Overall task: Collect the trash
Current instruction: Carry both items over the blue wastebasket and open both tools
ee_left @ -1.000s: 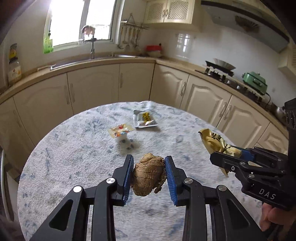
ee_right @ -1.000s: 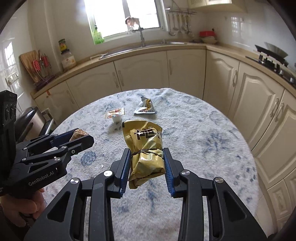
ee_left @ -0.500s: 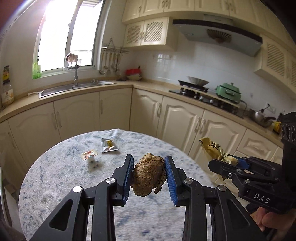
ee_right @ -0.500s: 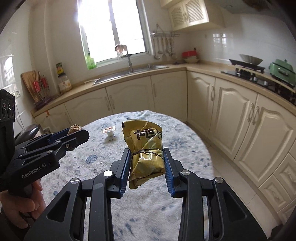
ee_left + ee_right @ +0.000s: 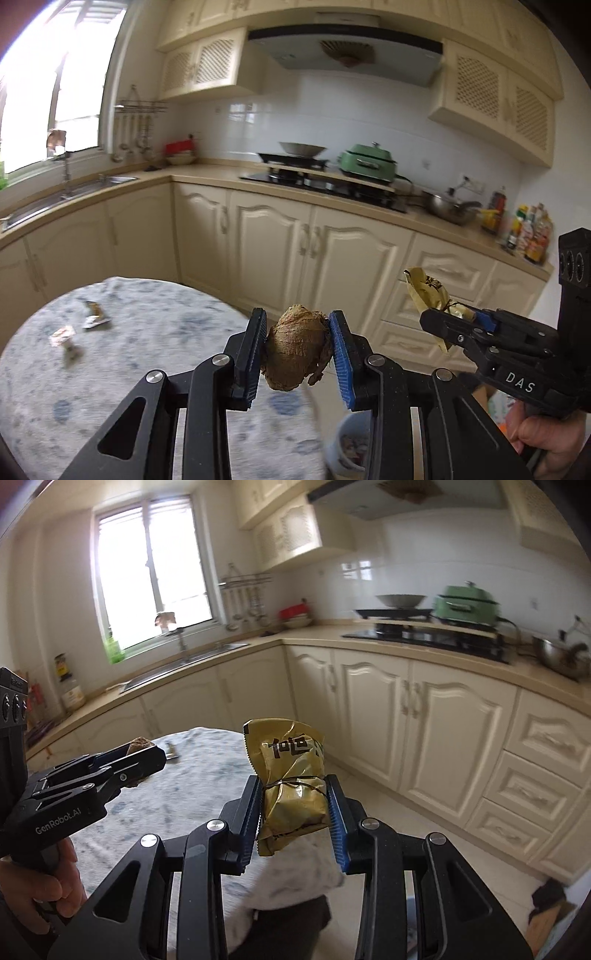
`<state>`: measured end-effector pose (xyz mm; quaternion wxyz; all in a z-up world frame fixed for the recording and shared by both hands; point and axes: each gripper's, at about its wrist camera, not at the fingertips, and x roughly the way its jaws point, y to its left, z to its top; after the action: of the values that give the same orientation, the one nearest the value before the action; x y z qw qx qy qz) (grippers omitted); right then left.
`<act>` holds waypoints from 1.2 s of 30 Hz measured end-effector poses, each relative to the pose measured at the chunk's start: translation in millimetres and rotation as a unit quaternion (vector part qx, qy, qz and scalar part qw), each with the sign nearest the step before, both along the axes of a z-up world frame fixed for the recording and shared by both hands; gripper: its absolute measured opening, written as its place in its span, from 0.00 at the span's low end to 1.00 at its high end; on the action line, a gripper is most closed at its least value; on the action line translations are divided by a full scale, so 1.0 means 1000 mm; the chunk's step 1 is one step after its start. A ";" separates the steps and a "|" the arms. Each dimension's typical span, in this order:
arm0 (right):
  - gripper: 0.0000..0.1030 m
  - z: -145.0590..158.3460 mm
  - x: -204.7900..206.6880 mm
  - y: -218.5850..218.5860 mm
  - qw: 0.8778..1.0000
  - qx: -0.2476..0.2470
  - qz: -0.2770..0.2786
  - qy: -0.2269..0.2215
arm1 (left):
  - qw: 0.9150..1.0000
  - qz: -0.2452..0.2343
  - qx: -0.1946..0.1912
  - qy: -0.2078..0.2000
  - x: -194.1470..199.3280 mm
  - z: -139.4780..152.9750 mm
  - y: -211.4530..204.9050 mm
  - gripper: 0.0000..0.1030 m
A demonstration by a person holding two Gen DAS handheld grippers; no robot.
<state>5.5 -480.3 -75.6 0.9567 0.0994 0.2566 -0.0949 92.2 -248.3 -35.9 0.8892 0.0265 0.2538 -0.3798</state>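
Observation:
My left gripper (image 5: 297, 347) is shut on a crumpled brown paper ball (image 5: 295, 350), held in the air over the right edge of the round table (image 5: 155, 354). My right gripper (image 5: 295, 812) is shut on a gold snack wrapper (image 5: 291, 786) tied round with a thin band, held past the table's edge over the floor. Each gripper shows in the other's view: the right gripper (image 5: 454, 325) with the gold wrapper (image 5: 428, 295), the left gripper (image 5: 147, 757) with the brown ball (image 5: 140, 744). Two small wrappers (image 5: 94, 319) (image 5: 62, 336) still lie on the far left of the table.
A white bin (image 5: 351, 443) with scraps inside stands on the floor below the table's right edge. Cream kitchen cabinets (image 5: 314, 251) and a counter with a stove (image 5: 325, 181) and a green pot (image 5: 369, 162) run behind. A sink (image 5: 184, 664) sits under the window.
Both grippers have swung to the right and risen, from above the table's middle to its right edge and beyond, each still gripping its piece of trash. The table wrappers have slid to the left of view.

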 end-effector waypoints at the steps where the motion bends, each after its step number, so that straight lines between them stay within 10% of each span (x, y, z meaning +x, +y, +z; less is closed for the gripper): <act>1: 0.33 -0.002 -0.007 -0.009 1.000 0.001 -0.011 0.002 | 1.000 -0.011 0.003 0.005 0.001 -0.002 -0.015 0.30; 26: 0.33 -0.144 -0.100 -0.185 0.968 0.107 -0.197 0.115 | 0.961 -0.175 0.110 0.182 0.072 -0.156 -0.323 0.31; 32: 0.42 -0.208 -0.094 -0.219 0.949 0.151 -0.219 0.171 | 0.950 -0.159 0.162 0.214 0.106 -0.209 -0.388 0.64; 36: 0.61 -0.230 -0.107 -0.226 0.940 0.183 -0.231 0.173 | 0.957 -0.132 0.168 0.194 0.116 -0.210 -0.397 0.89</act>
<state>-101.3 -706.3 -305.5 0.8148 0.3117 0.4007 -0.2799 208.2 -645.0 -246.4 0.7475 0.1342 0.4760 -0.4434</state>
